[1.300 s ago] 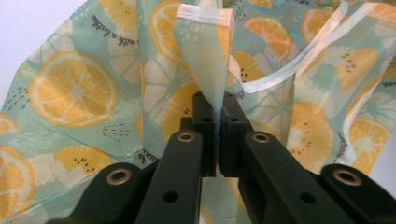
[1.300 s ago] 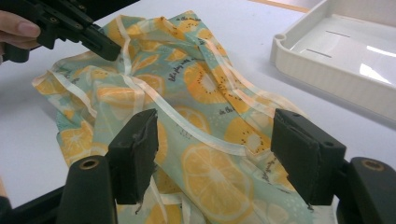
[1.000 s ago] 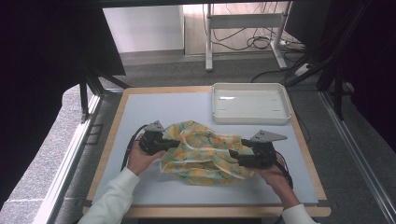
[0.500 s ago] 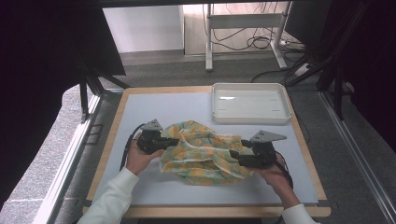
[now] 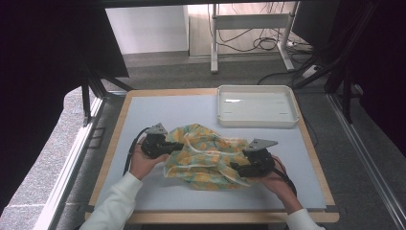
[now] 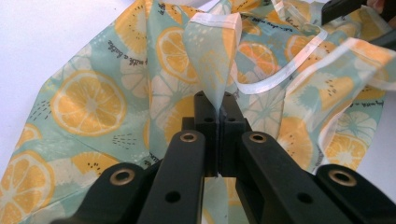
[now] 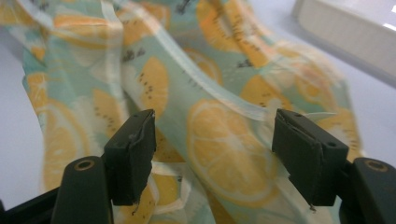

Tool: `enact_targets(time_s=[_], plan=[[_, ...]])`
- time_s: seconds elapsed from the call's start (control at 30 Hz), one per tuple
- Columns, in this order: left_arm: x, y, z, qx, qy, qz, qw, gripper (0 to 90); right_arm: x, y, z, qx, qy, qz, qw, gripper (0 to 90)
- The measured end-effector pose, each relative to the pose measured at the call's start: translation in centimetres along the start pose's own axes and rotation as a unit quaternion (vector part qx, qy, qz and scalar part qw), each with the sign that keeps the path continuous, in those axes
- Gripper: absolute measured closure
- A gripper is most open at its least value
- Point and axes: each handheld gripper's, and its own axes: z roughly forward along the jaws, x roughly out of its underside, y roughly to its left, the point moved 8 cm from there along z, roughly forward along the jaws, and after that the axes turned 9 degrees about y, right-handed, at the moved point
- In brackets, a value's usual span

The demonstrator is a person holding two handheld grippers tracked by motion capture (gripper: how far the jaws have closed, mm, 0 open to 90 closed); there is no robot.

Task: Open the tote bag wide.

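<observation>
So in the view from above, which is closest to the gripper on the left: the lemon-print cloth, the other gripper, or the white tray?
1. The lemon-print cloth: the left gripper is shut on a fold of it, so they touch.
2. The right gripper: across the cloth, at its right edge, jaws open.
3. The white tray: farthest, at the table's far right corner, beyond the cloth.

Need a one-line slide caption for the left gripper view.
Left gripper shut on a pinched fold of the lemon-print cloth, which lies crumpled on the table.
</observation>
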Motion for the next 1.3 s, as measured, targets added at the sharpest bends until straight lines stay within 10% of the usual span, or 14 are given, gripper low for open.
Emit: enact_targets(time_s=[0.13,0.37,0.53,1.3], plan=[[0.0,0.0,0.0,0.0,0.0,0.001,1.0,90.0,0.2,0.4,0.9,0.008,0.021,-0.023,0.9995,33.0],[0.0,0.0,0.0,0.0,0.001,0.002,1.0,90.0,0.1,0.1,0.7,0.002,0.007,-0.01,0.9999,74.7],[0.0,-0.1,-0.1,0.001,0.0,0.002,1.0,90.0,-0.3,0.0,0.1,-0.012,-0.015,-0.004,0.9998,86.5],[-0.9,0.4,-1.9,-0.017,-0.036,-0.005,0.9992,90.0,-5.0,-2.5,-1.1,-0.002,-0.081,0.025,0.9964,88.8]])
